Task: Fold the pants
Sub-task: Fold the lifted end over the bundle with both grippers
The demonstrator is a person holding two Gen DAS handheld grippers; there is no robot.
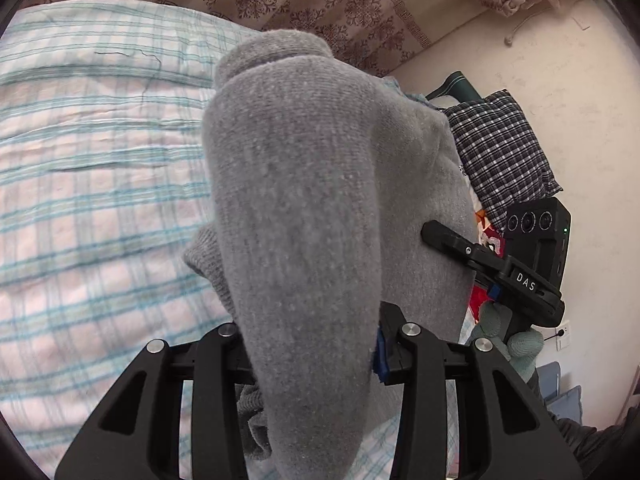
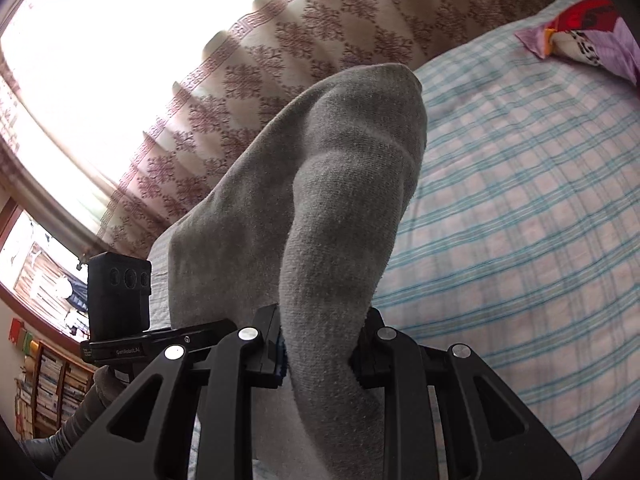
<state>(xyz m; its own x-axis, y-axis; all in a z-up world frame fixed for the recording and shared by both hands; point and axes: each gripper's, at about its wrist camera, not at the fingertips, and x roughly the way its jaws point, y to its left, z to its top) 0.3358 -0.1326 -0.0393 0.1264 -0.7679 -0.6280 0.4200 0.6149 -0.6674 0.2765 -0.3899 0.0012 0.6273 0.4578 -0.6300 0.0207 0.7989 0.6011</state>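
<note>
We see the grey pants [image 1: 304, 200] lifted above the bed [image 1: 92, 152]. Left gripper [image 1: 316, 344]: fingers pinch a thick fold that drapes over them toward the camera. Right gripper [image 2: 320, 344]: fingers likewise pinch a bunched fold.
</note>
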